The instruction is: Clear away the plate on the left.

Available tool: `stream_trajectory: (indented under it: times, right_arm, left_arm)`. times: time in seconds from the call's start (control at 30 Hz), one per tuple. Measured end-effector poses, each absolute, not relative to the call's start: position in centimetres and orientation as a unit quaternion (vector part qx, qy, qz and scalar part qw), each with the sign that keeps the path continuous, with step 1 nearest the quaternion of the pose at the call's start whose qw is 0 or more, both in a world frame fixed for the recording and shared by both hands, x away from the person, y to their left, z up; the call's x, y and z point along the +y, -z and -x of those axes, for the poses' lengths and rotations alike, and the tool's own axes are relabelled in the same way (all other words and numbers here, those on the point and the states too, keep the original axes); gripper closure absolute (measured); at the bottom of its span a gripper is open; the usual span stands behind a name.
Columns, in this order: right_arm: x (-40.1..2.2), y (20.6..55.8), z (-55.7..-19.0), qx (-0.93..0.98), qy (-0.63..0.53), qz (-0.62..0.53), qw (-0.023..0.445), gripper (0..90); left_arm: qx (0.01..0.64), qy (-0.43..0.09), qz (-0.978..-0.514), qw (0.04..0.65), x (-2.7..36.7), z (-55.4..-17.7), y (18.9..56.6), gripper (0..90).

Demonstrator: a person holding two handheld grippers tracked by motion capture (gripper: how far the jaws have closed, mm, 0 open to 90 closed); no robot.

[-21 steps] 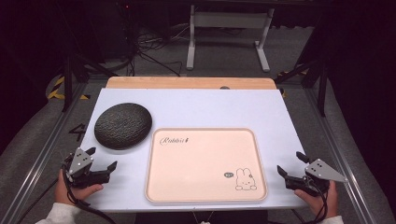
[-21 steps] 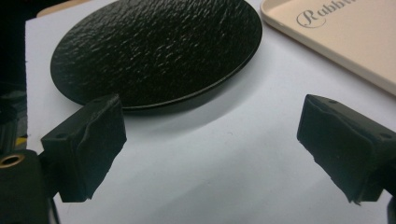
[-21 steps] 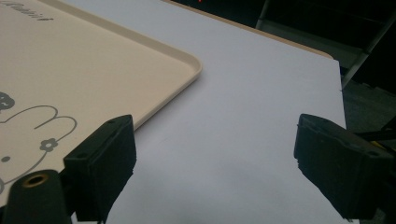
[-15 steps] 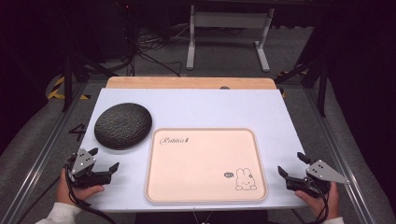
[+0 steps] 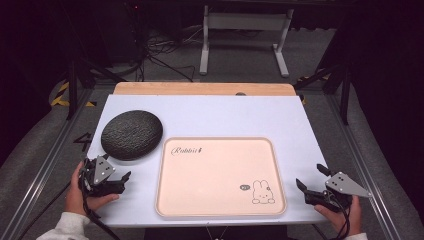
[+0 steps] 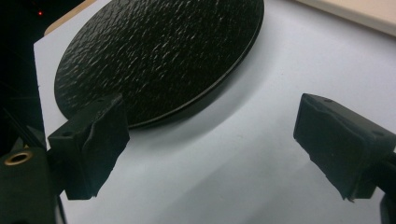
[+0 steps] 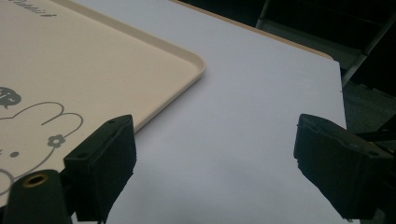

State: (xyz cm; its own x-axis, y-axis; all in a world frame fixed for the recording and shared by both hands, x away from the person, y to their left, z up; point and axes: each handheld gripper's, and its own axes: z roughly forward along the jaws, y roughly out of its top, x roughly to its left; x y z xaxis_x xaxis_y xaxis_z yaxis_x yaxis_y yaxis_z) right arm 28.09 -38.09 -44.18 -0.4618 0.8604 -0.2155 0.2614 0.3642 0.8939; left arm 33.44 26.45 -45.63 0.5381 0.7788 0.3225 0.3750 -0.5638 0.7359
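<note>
A white rectangular table (image 5: 225,115) with a light wooden strip along its far edge is observed from above. A round, black, rough-textured plate (image 5: 132,134) is seen lying flat on the near-left part of the table, just beside the far-left corner of a pale peach rectangular plastic tray (image 5: 220,177) printed with a rabbit drawing and the word "Rabbit". The plate and the tray are noted as close together but not touching. The left gripper (image 5: 122,178) is held low over the table at the near-left corner, just in front of the black plate; its jaws are recorded as spread wide with nothing between them, and in the left gripper view the plate (image 6: 159,56) is seen ahead of the left-hand jaw, bare table surface lying between the pads. The right gripper (image 5: 311,182) is held at the near-right corner, just beside the tray's right rim; its jaws are likewise found released and parted, with only white table between them in the right gripper view, the tray's rounded corner (image 7: 187,60) lying to their left. Nothing is grasped by either gripper.
</note>
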Motion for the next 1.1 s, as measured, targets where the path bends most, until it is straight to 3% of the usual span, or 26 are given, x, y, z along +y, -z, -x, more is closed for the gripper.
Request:
stream_trajectory:
  times: [0.27, 0.8, 0.93, 1.1]
  right_arm:
    - [-37.9, 44.3, -28.2, 0.747, -0.417, -0.376, 0.356, 13.6]
    - [-38.0, 44.4, -28.2, 0.749, -0.415, -0.377, 0.354, 13.7]
    - [-37.9, 44.4, -28.2, 0.750, -0.414, -0.376, 0.354, 13.7]
    - [-37.9, 44.4, -28.2, 0.752, -0.411, -0.376, 0.353, 13.6]
  left_arm:
    - [0.340, -0.344, -0.832, 0.272, 25.4, -35.4, 45.6, 19.6]
    - [0.255, -0.432, -0.858, 0.112, 21.3, -38.0, 46.5, 31.9]
    - [0.226, -0.441, -0.865, 0.080, 20.4, -37.9, 46.7, 44.3]
    - [0.200, -0.433, -0.877, 0.060, 19.4, -38.2, 47.3, 72.8]
